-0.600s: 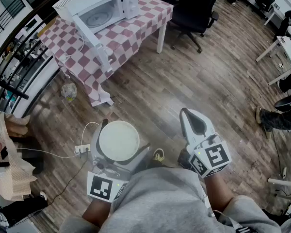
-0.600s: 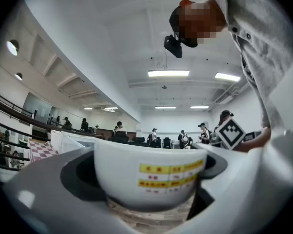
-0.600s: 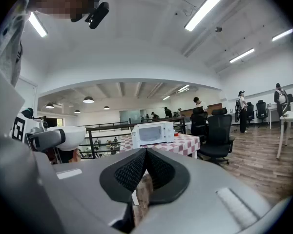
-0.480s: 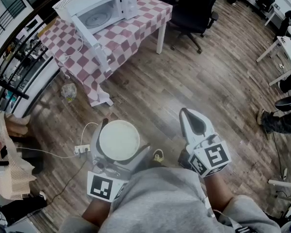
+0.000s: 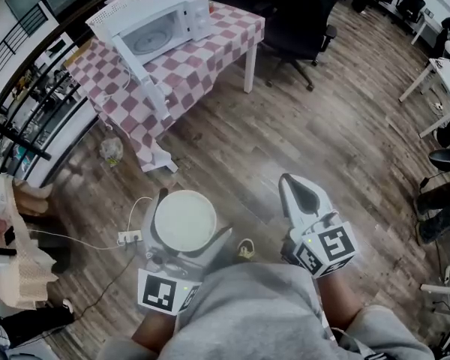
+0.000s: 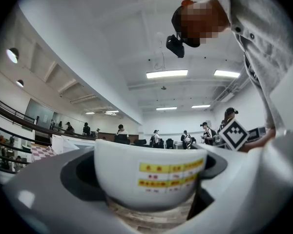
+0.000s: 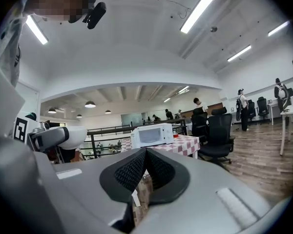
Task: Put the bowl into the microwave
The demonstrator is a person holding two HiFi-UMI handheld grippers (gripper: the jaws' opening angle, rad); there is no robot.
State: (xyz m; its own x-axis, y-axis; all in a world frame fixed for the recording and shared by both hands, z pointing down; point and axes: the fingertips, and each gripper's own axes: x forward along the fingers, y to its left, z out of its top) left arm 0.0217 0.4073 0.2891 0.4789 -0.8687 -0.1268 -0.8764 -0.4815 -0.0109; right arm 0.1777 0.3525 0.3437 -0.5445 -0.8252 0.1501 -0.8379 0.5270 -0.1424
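Two tools are held over the floor, well short of the worktop (image 5: 210, 47). The bowl (image 6: 146, 172) is gripped upright between the wide-spread jaws of the left tool (image 5: 186, 210); the right tool (image 5: 292, 186) is clenched on nothing. The microwave (image 5: 154, 21), its door (image 5: 139, 70) open, lies ahead and leftward at the worktop's far end, nearer the left hand.

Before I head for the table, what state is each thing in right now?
White box-shaped microwave oven: door swung open, turntable showing.
White round bowl: upright, clamped between the left gripper's jaws.
Left gripper: shut on the bowl, jaws spread wide around it.
Right gripper: jaws together, nothing held.
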